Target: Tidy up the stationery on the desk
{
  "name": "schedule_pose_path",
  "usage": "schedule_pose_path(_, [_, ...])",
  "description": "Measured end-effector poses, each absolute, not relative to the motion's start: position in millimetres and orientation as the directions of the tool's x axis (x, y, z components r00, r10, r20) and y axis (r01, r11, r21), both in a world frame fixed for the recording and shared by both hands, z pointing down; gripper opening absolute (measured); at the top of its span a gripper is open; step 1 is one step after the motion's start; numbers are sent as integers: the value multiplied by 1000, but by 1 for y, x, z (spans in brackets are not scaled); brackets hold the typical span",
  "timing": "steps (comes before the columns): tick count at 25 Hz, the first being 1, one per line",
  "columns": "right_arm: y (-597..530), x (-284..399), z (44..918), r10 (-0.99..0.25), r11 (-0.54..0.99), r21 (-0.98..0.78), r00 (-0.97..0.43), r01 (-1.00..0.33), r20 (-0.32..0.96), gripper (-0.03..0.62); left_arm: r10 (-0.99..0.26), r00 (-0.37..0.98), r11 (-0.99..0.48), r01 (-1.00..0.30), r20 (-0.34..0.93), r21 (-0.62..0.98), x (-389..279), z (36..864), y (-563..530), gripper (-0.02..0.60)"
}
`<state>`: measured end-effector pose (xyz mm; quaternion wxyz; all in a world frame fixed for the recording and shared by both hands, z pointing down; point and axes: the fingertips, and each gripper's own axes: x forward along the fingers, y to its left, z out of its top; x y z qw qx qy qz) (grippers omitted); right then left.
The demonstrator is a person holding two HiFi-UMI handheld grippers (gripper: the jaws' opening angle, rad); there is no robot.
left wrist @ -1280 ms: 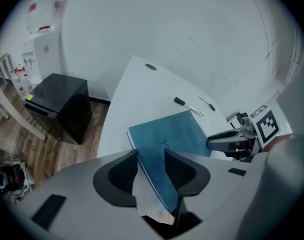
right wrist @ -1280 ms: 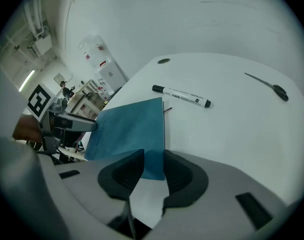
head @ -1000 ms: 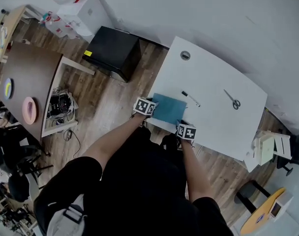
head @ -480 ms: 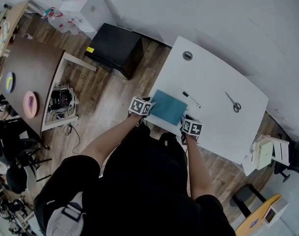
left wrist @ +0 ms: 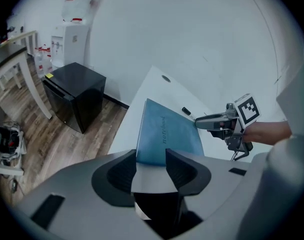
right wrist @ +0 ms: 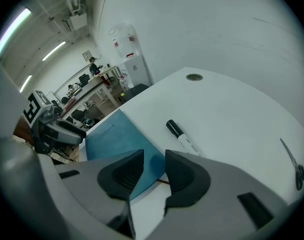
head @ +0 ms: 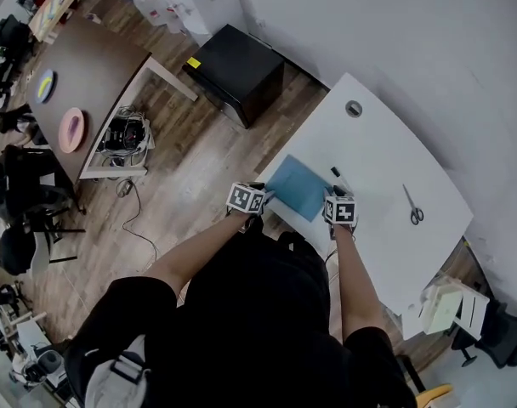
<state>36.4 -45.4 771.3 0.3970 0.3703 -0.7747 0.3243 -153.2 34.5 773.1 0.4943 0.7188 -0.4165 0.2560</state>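
My left claw (left wrist: pixel 151 156), forearm stretched forward, stands slightly parted around the near edge of the flat teal notebook (left wrist: pixel 167 131) on the white worktop (left wrist: pixel 154 86). My right claw (right wrist: pixel 154 159), equally parted, hovers over its corner, with the black-capped white marker (right wrist: pixel 184 138) just beyond.

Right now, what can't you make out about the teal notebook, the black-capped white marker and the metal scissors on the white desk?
Teal notebook: near edge hidden behind the jaws of the left gripper, left gripper view; contact unclear.
Black-capped white marker: label print blurred, right gripper view; mostly covered by the right gripper, head view.
Metal scissors: handles blur into the dark lens rim, right gripper view; too small for detail, head view.
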Motion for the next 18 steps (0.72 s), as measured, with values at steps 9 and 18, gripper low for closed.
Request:
schedule_pose_path(9, [-51, 21, 778, -259, 650, -162, -418, -742, 871, 124, -373, 492, -36, -855, 787, 518, -148, 774, 60, 175])
schedule_pose_path(18, [-34, 22, 780, -232, 646, -186, -422, -740, 876, 124, -322, 528, -66, -841, 786, 538, -129, 778, 56, 178])
